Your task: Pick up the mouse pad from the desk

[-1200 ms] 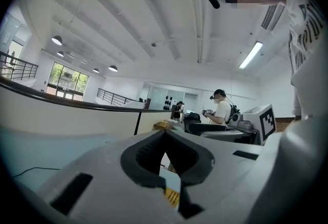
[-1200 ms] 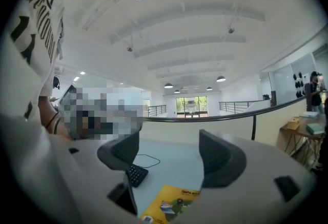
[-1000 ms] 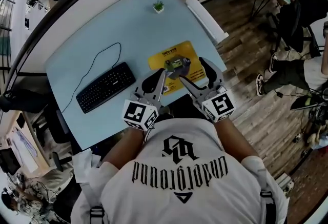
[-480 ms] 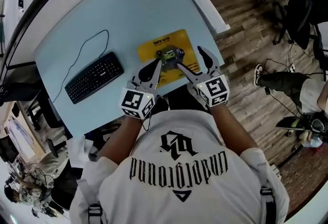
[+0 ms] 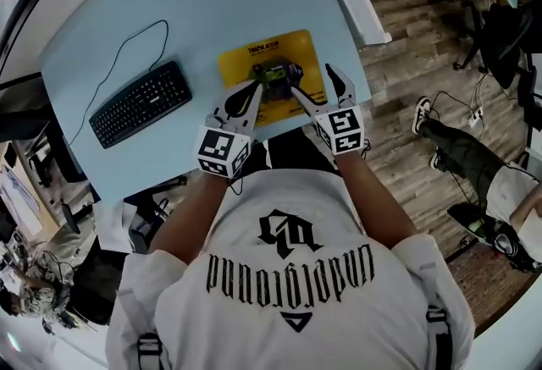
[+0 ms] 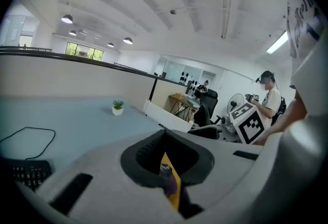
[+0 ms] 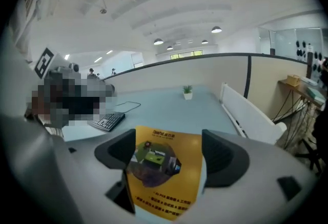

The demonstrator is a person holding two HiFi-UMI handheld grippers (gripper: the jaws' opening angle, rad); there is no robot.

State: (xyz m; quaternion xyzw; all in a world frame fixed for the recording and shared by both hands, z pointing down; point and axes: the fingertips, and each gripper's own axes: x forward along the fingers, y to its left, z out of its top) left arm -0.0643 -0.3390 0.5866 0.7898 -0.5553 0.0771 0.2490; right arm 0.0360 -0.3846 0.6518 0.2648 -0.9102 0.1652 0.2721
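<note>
**Both claws dropping toward the mouse pad**

Both claws are sitting lower and closer to the table (image 5: 169,13) than a second ago, so the reach is ending and no grasp is made yet. The right claw (image 5: 311,80) is spreading its jaws wide, empty, with the yellow mouse pad (image 5: 269,72) lying flat on the table, framed between them. The left claw (image 5: 254,91) is hanging with jaws together over the pad's near left edge.
</note>
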